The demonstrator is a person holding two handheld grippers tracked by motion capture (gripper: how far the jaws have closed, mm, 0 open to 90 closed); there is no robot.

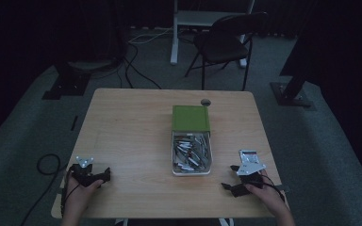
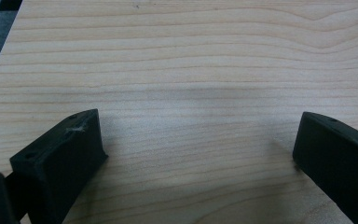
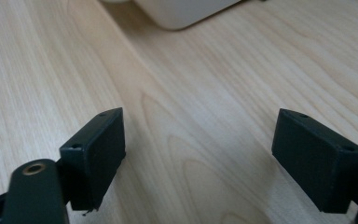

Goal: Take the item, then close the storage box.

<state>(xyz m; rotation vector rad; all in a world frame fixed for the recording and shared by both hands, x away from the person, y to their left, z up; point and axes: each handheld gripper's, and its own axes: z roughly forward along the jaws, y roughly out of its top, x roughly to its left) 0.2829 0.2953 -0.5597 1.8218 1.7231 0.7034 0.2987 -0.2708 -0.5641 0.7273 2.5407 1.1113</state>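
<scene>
We find both grippers resting low at the near edge of the table [image 1: 122,117], with nothing yet taken up. The left gripper [image 1: 104,175] sits at the near left corner; its own view shows the jaws spread wide over bare wood, with nothing between them. The right gripper [image 1: 231,178] sits at the near right, and its jaws likewise stand wide apart and hold nothing; a pale rounded corner of the tray [image 3: 182,11] appears at the top of its view, near but apart. That white tray [image 1: 191,172] lies at the middle of the table, between the two grippers, heaped with small metal pieces [image 1: 191,153] that we cannot identify further in this dim light. A green box [image 1: 191,117] adjoins the tray's far end; whether it is a lid or a sleeve we cannot tell. We judge the work as not yet begun: every piece appears to remain in the tray, and the whole handling remains outstanding.
</scene>
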